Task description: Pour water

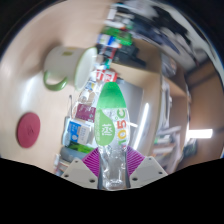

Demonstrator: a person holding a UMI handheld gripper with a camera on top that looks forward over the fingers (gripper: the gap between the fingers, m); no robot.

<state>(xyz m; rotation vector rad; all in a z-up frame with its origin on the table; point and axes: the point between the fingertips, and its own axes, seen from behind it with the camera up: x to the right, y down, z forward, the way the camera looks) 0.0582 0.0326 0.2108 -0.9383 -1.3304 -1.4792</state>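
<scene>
1. One gripper [112, 172] shows at the near edge of the view, its two fingers each bearing a purple pad [93, 158].
2. One bottle [111, 120] stands between the fingers, and both pads press against its lower body, so the gripper is pinching the bottle.
3. The bottle is clear plastic with a green upper half and a white label carrying coloured print; its base is see-through and sits just above the fingertips.
4. The bottle's neck points away from the camera, and a red and white band [105, 74] shows around its top.
5. The whole scene looks tilted, with the bottle leaning slightly against the background.
6. Beyond the bottle lies a pale worktop [30, 85].
7. One pale green kettle [62, 68] with a loop handle sits on the worktop, to the left of the bottle's top.
8. One round dark red object [28, 130] lies on the worktop, nearer the gripper and well apart from the kettle.
9. Several packaged items [116, 40] with green and red print sit past the bottle's top; their number cannot be told.
</scene>
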